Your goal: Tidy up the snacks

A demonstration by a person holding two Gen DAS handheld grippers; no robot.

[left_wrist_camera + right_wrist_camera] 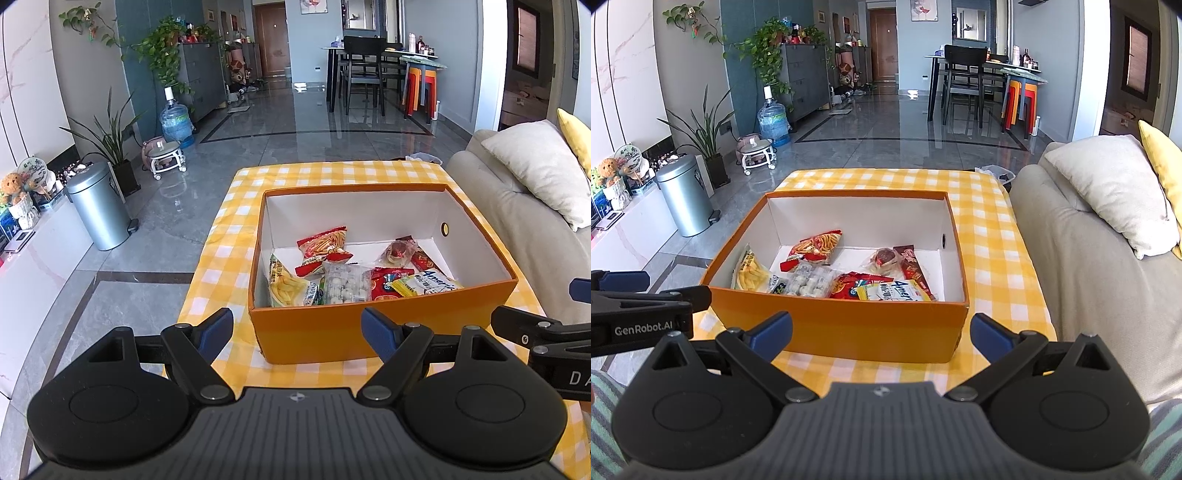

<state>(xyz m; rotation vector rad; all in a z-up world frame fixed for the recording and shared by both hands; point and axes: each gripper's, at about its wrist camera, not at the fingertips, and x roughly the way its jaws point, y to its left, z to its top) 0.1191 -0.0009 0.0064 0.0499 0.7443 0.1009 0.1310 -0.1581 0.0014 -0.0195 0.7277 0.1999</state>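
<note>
Snack packets lie in a loose heap in the near half of an open orange cardboard box [384,325] with a white lining, which stands on a surface covered by a yellow-and-white checked cloth [332,173]. In the left wrist view the heap holds a red bag of stick crisps [325,243], a yellow bag of fries [290,286] leaning against the left wall, a clear pack of white round sweets [347,284], a red foil packet [388,286], a yellow-and-white packet [426,282] and a clear-wrapped brown cake [400,251]. The left gripper [297,328] hangs just before the box's near wall, its blue-padded fingers spread wide and holding nothing. Part of the right gripper [546,332] shows at the right edge.

In the right wrist view the same box [849,325] sits centred, its far half bare white. The right gripper [881,332] is wide apart too, empty, its pads flanking the near wall. The left gripper's [646,295] side shows at the left edge. A beige sofa [1071,258] with a cream cushion [1115,184] stands just beside the surface, and a silver pedal bin [683,195] stands on the grey tiled floor.
</note>
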